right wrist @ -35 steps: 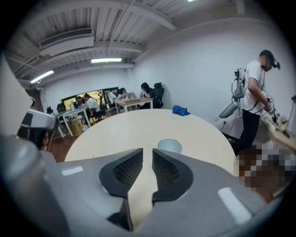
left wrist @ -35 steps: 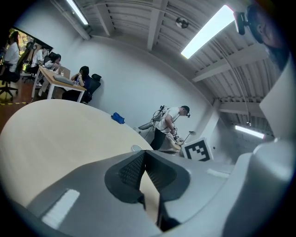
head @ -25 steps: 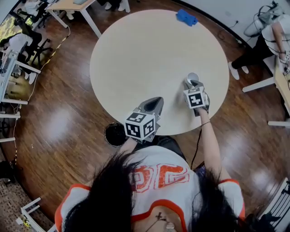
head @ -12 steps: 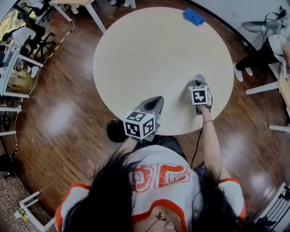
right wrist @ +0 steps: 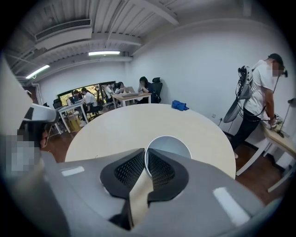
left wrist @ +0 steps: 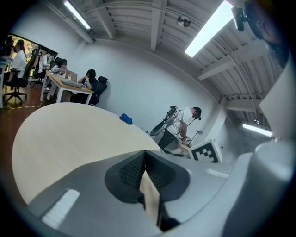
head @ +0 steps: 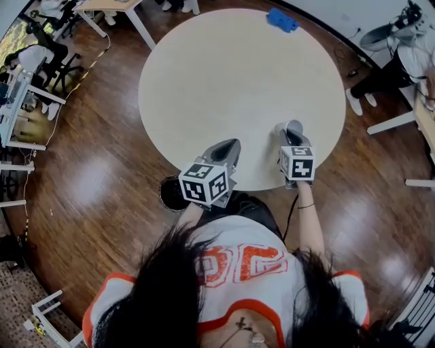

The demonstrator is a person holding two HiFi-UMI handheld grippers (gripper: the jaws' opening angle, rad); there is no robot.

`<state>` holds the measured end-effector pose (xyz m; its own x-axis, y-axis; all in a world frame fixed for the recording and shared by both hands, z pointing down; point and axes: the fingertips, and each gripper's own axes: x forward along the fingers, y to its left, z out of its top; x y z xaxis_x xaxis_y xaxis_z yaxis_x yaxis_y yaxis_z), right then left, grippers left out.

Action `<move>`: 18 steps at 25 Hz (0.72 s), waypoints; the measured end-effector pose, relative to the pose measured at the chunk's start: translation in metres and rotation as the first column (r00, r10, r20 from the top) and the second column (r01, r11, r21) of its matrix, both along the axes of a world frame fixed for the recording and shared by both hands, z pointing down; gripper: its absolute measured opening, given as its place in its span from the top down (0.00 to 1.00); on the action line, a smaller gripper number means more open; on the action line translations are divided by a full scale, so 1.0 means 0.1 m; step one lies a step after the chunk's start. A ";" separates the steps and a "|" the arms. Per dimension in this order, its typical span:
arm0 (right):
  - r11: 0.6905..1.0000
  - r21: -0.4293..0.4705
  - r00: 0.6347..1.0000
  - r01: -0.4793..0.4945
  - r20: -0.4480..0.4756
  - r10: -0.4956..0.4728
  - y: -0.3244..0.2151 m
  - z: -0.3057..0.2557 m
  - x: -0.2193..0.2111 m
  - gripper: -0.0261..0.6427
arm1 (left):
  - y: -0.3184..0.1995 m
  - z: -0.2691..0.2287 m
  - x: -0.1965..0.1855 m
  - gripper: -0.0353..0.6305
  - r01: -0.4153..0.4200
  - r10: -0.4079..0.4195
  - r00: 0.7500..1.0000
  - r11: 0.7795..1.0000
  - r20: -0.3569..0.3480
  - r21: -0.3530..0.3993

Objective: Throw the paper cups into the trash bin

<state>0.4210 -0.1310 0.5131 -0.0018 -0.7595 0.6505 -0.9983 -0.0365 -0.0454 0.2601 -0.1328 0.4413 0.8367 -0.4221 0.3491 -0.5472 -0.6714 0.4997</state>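
Broadly, a round pale surface (head: 224,81) over a dark glossy wood floor (head: 88,177), in an open office with desks (left wrist: 62,82) and seated people (left wrist: 90,79) at the far left. At the far edge, a blue object (head: 281,20). On the floor just off the near left edge, a black trash bin (head: 171,194). Near the near right edge, a paper cup (head: 293,127): upright, mouth up, long axis vertical. Right tongs (right wrist: 145,153) closing on its rim, cup wall between the pads. Left tongs (left wrist: 144,155) pressed together, empty, over the near edge.

Blue object (head: 281,20) on round table (head: 224,81)
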 end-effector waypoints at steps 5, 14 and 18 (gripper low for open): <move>0.999 0.026 0.997 0.040 0.069 -0.042 0.34 -0.10 -0.36 0.92 | 0.14 -0.11 -0.28 0.95 0.080 -0.081 0.997 0.996 0.020 0.044; 0.999 0.039 0.985 0.030 0.170 -0.036 0.75 0.11 -0.75 0.92 | 0.58 -0.02 -0.96 0.95 0.229 -0.230 0.970 0.973 0.082 0.029; 0.999 0.037 0.980 0.026 0.196 -0.033 0.86 0.14 -0.98 0.92 | 0.65 -0.02 -1.29 0.95 0.276 -0.278 0.957 0.961 0.089 0.036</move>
<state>0.3229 -0.0450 0.5273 -0.1502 -0.7791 0.6087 -0.9703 -0.0019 -0.2418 0.1315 -0.0675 0.4397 0.6505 -0.6413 0.4068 -0.7563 -0.4980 0.4244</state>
